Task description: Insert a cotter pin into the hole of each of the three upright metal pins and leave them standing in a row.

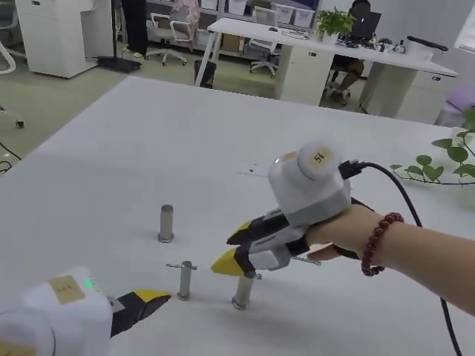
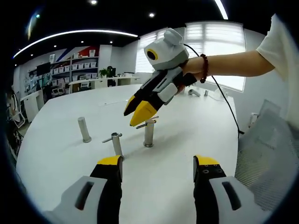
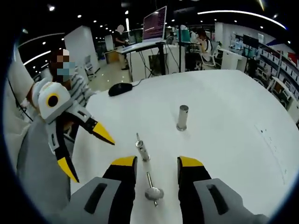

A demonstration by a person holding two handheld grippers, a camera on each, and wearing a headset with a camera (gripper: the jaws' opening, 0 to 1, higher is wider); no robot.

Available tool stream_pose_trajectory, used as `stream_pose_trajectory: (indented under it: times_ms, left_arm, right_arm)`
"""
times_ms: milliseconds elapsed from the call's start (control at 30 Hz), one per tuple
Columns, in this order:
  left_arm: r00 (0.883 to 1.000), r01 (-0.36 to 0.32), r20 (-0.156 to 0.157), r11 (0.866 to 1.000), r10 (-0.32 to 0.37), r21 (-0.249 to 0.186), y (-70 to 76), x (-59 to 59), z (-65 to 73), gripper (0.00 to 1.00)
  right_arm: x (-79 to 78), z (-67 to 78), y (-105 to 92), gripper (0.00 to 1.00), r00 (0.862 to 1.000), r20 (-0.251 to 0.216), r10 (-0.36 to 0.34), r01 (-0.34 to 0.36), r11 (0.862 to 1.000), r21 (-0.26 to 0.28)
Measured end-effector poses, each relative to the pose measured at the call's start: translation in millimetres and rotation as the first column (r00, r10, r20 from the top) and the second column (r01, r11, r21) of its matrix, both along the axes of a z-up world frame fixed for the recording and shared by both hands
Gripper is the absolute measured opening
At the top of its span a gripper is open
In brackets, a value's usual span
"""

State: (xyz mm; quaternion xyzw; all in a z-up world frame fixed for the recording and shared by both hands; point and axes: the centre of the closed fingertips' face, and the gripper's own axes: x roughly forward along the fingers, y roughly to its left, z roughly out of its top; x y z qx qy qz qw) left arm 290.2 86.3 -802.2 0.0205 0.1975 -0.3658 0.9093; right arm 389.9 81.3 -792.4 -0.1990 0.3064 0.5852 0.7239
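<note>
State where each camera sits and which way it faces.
Head view: on the person's head, looking forward and down at the table; right gripper, braceleted forearm and left gripper show.
Left gripper view: low over the table, facing the three metal pins and the right gripper; own jaws open.
Right gripper view: above the nearest metal pin, looking down; own jaws open, left gripper at left.
Shared: all three show the bare metal pin.

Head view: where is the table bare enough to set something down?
Bare: the table behind the far pin and left of it. Crowded: around the middle pin and near pin, between the right gripper and left gripper.
</note>
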Motion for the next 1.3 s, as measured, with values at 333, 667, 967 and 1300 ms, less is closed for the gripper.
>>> stream_pose_trajectory:
  times_ms: [333, 667, 967, 1300]
  left_arm:
    - [1.0, -0.006, 0.009, 1.0, 0.006, -0.002, 6.5, -2.4, 3.6, 0.74]
    - [0.999, -0.033, -0.001, 0.999, 0.033, -0.01, 11.9, -2.8, 2.3, 0.83]
    - [0.999, -0.037, -0.002, 0.999, 0.037, -0.004, 14.2, -0.6, 0.7, 0.93]
    - [0.999, -0.047, 0.0, 0.998, 0.047, -0.032, 11.0, 4.8, 3.0, 0.99]
  right_arm:
    - [35.0, 5.6, 37.0, 0.36, 0.995, 0.07, -0.074, 0.067, 0.993, 0.1]
    - [60.6, -2.9, 63.0, 0.35, 0.986, 0.119, -0.116, 0.096, 0.982, 0.164]
    - [72.6, -10.6, 84.8, 0.33, 0.983, 0.126, -0.135, 0.105, 0.97, 0.218]
    - [83.5, -19.8, 93.3, 0.25, 0.98, 0.064, -0.188, 0.165, 0.951, 0.262]
